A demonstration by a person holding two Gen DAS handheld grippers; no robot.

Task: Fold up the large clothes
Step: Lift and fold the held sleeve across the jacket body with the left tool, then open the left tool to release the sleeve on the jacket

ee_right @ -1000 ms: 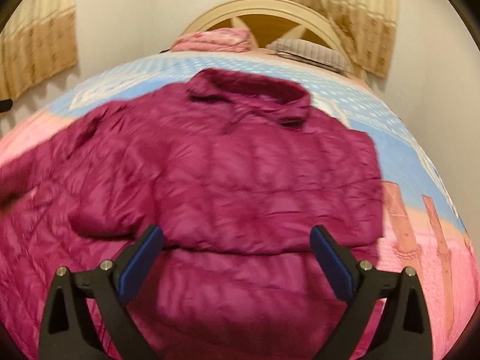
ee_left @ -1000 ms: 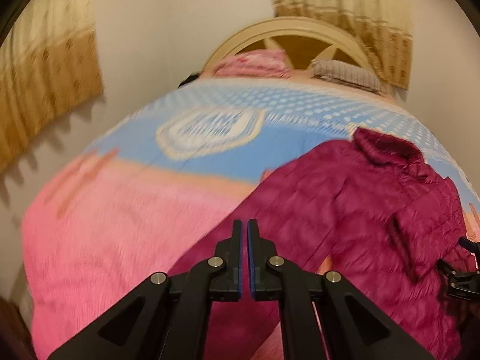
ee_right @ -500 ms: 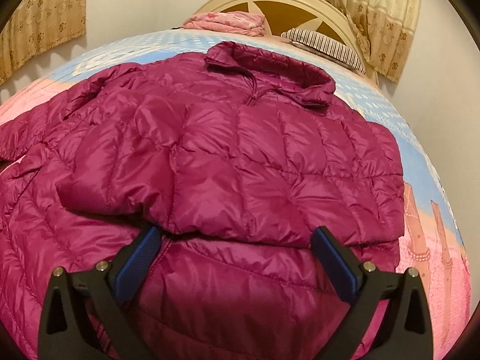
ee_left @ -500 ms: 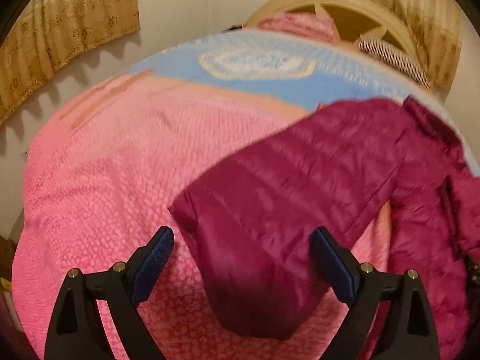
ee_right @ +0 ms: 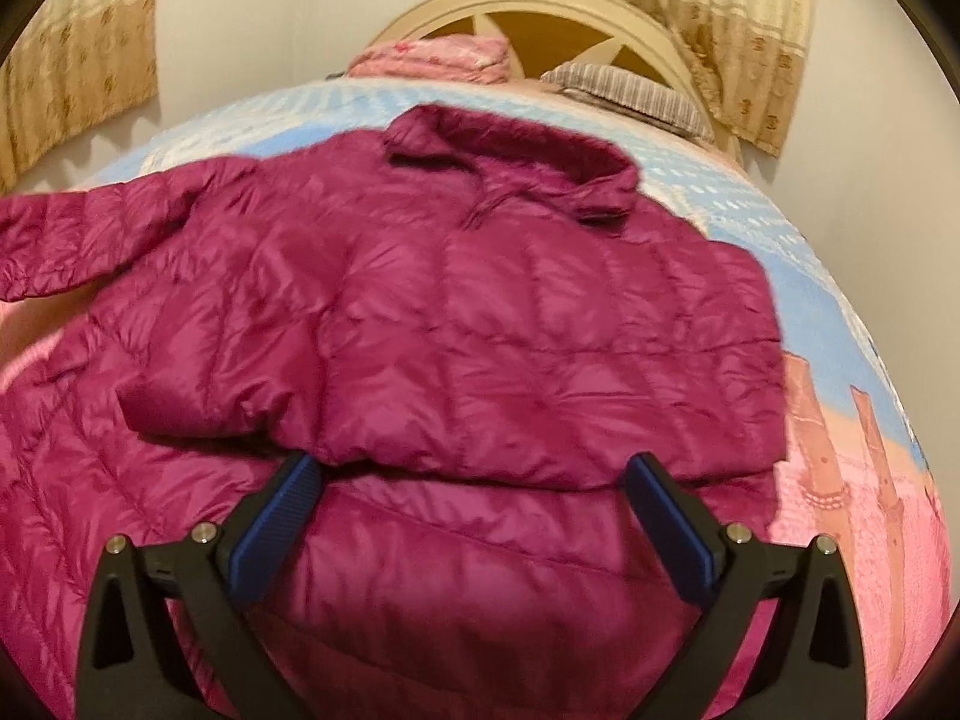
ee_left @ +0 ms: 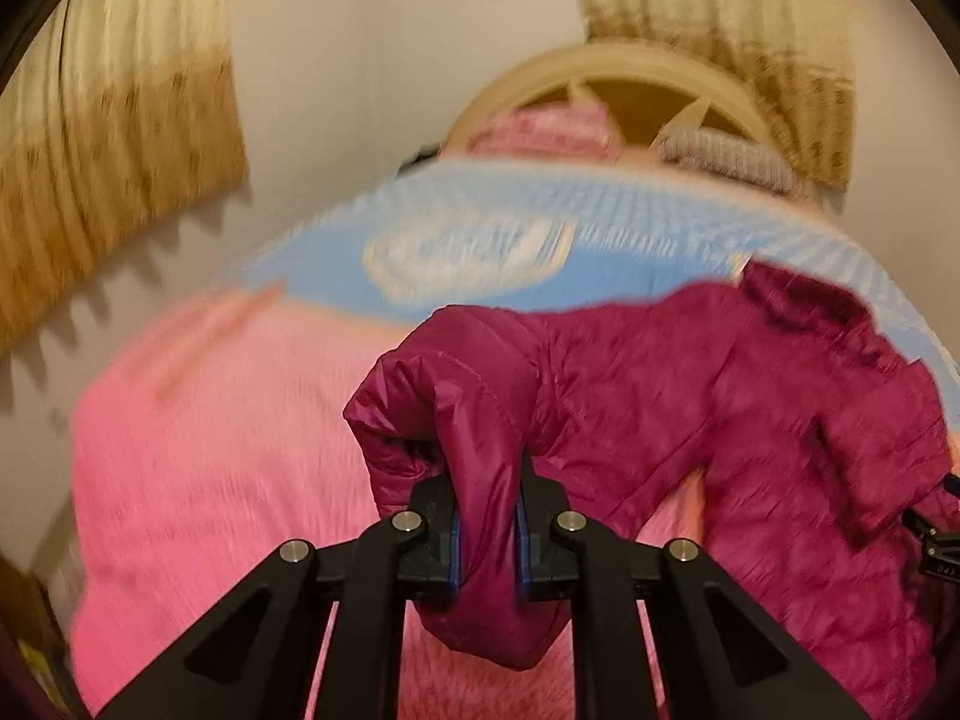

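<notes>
A magenta quilted jacket (ee_right: 480,312) lies front-up on the bed, collar toward the headboard. One sleeve (ee_right: 198,384) is folded across its chest. My left gripper (ee_left: 486,498) has its jaws closing on the cuff end of the other sleeve (ee_left: 456,396); the blue pads pinch the fabric, which bunches up above them and hangs below. My right gripper (ee_right: 474,480) stands open just above the jacket's lower front, with nothing pinched between its fingers. In the left wrist view the jacket body (ee_left: 780,420) stretches off to the right.
The bed cover (ee_left: 210,450) is pink near me and light blue farther back. A pink pillow (ee_right: 432,57) and a striped pillow (ee_right: 624,93) lie against the cream headboard (ee_right: 540,6). Curtains (ee_left: 108,150) hang on the walls close to both sides.
My left gripper, shut and empty a second ago, opened over the flat sleeve end, then closed on the cuff and raised it. The right gripper stayed open over the jacket.
</notes>
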